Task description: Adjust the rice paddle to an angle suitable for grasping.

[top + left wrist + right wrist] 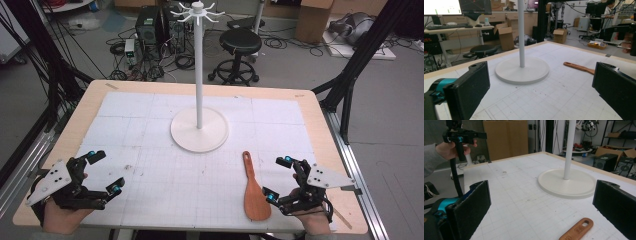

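Table covered with a white gridded mat (pixel 150 125). White hook stand (pixel 199 75) upright on its round base at mid-table; the hooks at its top are bare.

Wooden spatula (pixel 254 192) lies flat on the mat at the near right, blade toward the person, handle with its hanging hole pointing toward the stand. It sits well apart from the stand's base.

Right gripper (pixel 278 179) rests just beside the spatula's blade, to its right; jaws spread wide, nothing between them. In the right gripper view the handle end of the spatula (pixel 577 230) lies low in the gap between the jaws, untouched.

Left gripper (pixel 105 171) sits at the near left corner, jaws likewise wide apart and empty, well away from the spatula. The left gripper view looks across the mat to the stand (pixel 521 32) and the spatula's handle (pixel 579 67).

Judgement: work is at its start. Nothing is grasped or lifted. Left to do, most likely: grip the spatula, carry it up, hang it by its hole on a hook.
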Action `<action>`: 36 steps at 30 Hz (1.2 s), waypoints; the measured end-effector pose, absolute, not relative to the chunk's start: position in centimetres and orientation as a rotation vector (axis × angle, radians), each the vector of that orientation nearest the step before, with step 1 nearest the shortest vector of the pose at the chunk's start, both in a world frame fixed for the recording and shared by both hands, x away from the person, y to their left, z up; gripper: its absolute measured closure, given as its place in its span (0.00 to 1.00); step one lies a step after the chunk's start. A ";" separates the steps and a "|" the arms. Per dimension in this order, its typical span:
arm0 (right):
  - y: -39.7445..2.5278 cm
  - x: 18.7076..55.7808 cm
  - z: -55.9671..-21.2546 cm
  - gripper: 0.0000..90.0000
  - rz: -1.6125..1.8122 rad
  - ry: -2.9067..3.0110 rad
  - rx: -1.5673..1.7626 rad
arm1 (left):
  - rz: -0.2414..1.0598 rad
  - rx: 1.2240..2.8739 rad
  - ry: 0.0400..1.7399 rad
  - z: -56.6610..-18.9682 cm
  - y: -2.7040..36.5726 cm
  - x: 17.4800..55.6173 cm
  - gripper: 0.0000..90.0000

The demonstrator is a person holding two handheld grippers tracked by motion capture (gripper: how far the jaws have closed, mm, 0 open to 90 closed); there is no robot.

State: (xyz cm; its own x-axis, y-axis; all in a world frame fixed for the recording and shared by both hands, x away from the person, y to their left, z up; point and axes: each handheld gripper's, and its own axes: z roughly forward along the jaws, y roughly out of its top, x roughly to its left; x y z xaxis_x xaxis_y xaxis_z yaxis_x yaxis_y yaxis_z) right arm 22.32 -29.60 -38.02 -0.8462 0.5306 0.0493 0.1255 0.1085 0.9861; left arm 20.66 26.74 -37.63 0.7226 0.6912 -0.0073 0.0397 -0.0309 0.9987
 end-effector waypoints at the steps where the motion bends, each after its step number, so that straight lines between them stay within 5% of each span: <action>1: -29.6 22.3 -38.0 0.00 1.794 2.075 0.644 | 0.580 1.531 0.621 -37.6 26.7 20.7 0.02; 11: -29.2 22.4 -38.0 0.04 1.786 2.096 0.655 | 0.572 1.525 0.638 -37.8 27.0 20.7 0.02; 23: -29.6 22.1 -38.5 0.55 1.782 2.112 0.626 | 0.588 1.567 0.617 -37.8 26.4 20.6 0.02; 30: -30.0 21.4 -38.6 0.99 1.786 2.028 0.653 | 0.585 1.563 0.625 -37.9 26.5 20.7 0.02; 36: -29.9 21.5 -38.6 1.00 1.780 2.044 0.695 | 0.578 1.569 0.625 -37.9 26.4 20.7 0.02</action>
State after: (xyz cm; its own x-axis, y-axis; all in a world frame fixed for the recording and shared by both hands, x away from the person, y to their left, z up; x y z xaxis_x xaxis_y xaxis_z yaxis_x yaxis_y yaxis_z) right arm 21.50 -29.95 -38.59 -0.8218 0.5664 0.0612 0.1384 0.0943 0.9859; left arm 20.71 26.37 -37.93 0.7242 0.6896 0.0027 0.0572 -0.0640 0.9963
